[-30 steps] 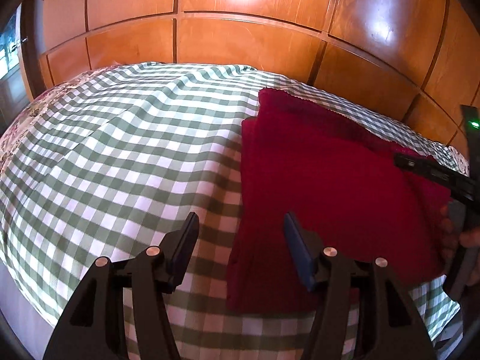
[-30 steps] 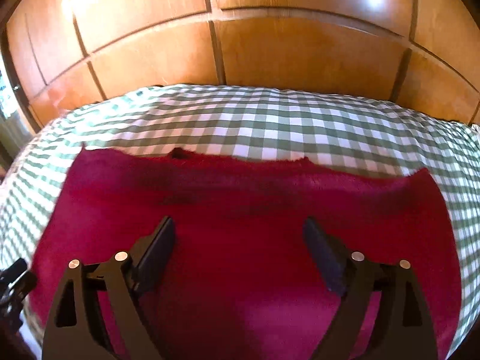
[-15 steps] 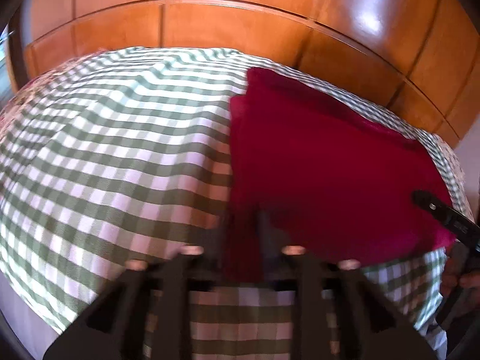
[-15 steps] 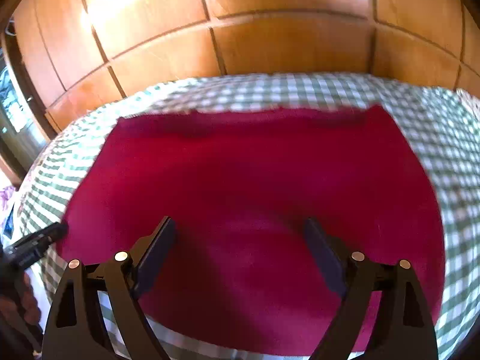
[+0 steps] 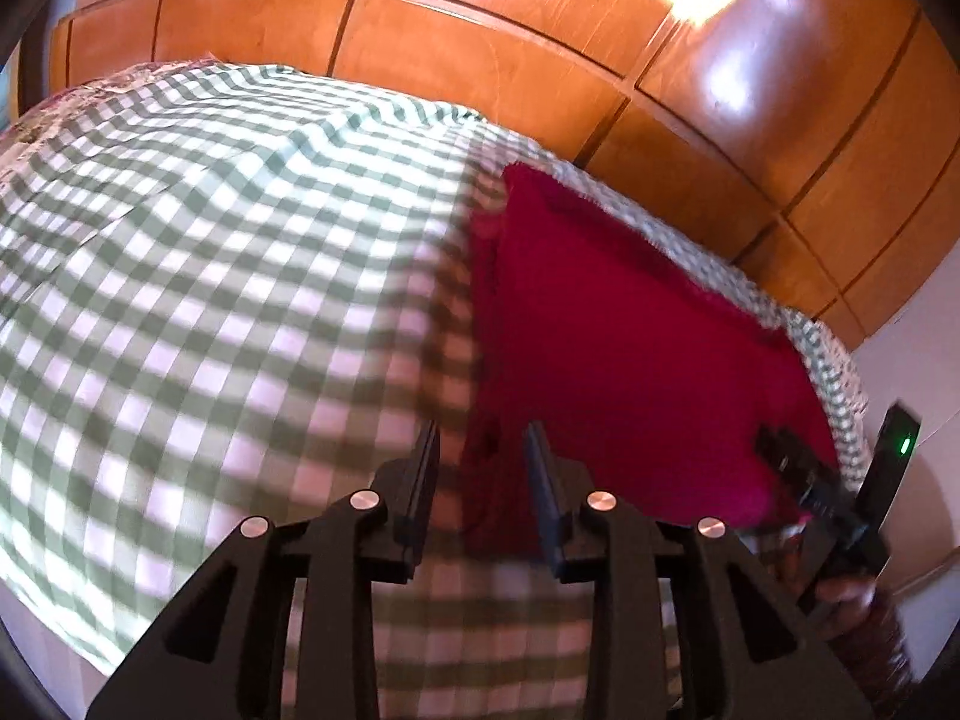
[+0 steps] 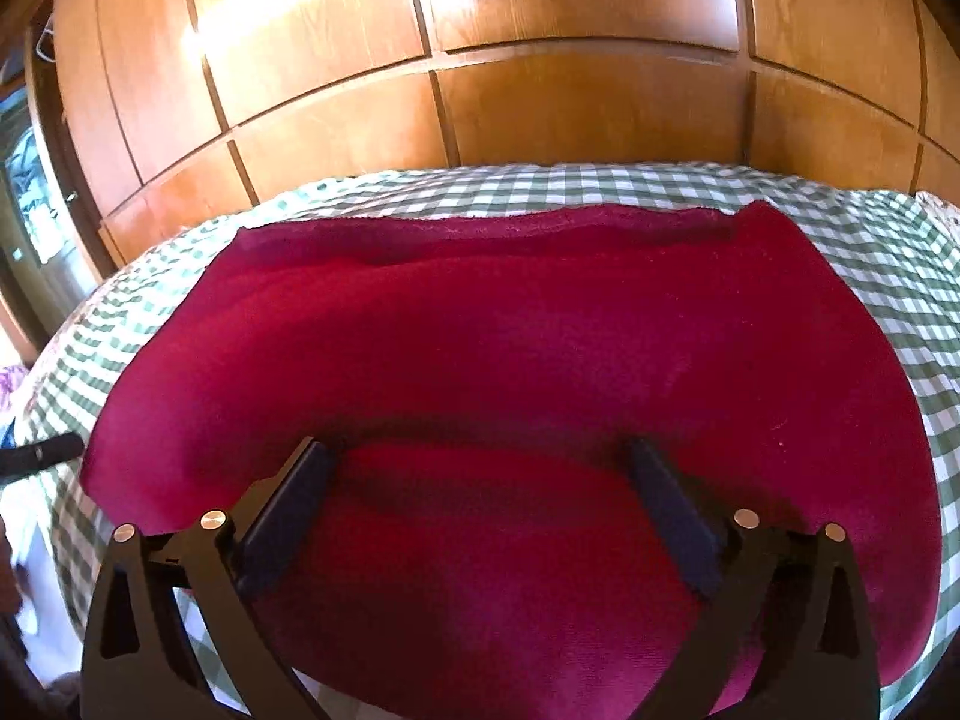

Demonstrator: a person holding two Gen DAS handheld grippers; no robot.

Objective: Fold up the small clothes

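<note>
The bed point(image 5: 198, 276), under a green-and-white check cover, is serving as the work surface and as the landmark for all that follows; wooden panelling point(image 6: 570, 108) is standing behind its far side.

The red cloth point(image 6: 510, 348) is lying flat on the bed, spread across its near half toward the right end as the left camera shows it. Its far hem is running parallel to the panelling, with a strip of check cover showing between them. A doubled layer appears to be lying along that far hem, so one fold may already be in place; this is a judgement, as the edge is soft.

The right gripper point(image 6: 480, 486) is hovering over the cloth's near middle with jaws opening wide. The cloth is lying under them, not between the pads; nothing is being held.

The left gripper point(image 5: 480, 468) is sitting at the cloth's near left corner on the bed. Its jaws are opening, and the red corner is standing in the gap between them. The picture is blurred there, and the pads do not appear to be pressing on it.

Step in hand, as judged: taking hold of the near edge for a fold. The next move is calling for both grippers to close on the near corners, then to carry that edge toward the far hem.

Containers: none is showing in either view.
</note>
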